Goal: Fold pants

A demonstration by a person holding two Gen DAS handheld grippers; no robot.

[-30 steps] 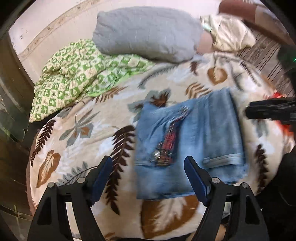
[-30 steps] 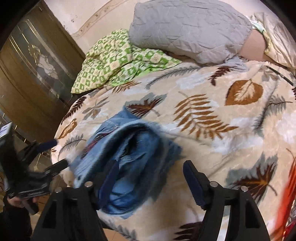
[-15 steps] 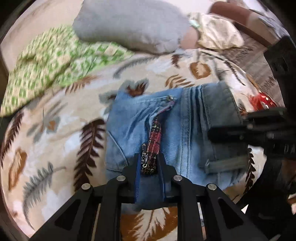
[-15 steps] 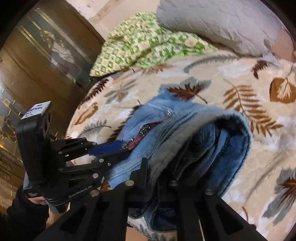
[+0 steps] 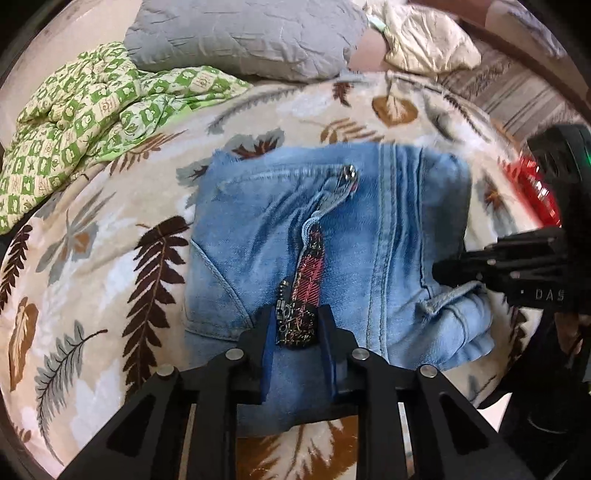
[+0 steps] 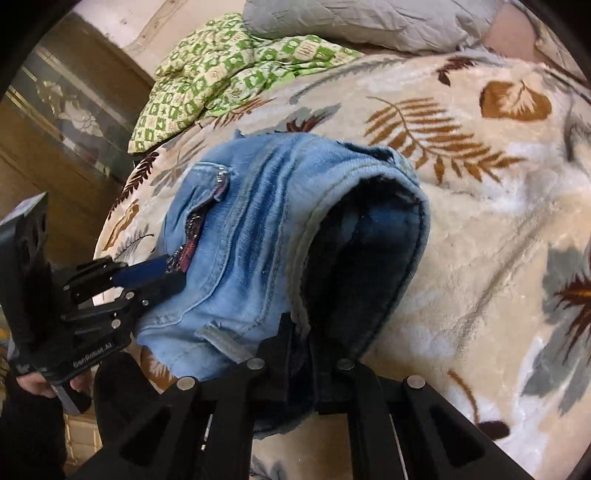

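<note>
My left gripper [image 5: 297, 338] was clamped on the folded jeans' [image 5: 258, 236] near edge at the fly; my right gripper [image 6: 303, 343] pinched the gaping stacked layers. Uneven lifting risked inner layers slipping, unfolding onto the blanket [image 6: 480, 221].

Leaf-print bed [image 6: 480, 221], grey pillow [image 5: 240, 33], wooden wardrobe [image 6: 55, 122].

folded pants [image 5: 332, 236] on blanket [image 5: 92, 280], pillow [image 5: 243, 33] behind, quilt [image 5: 85, 110] behind-left, both claws at near edge

Ahead of the left hand-held gripper [image 5: 296, 328], bare bedspread [image 5: 92, 258] lay open; a green quilt [image 5: 85, 107] (and grey pillow [image 5: 243, 33]) blocked beyond.
</note>
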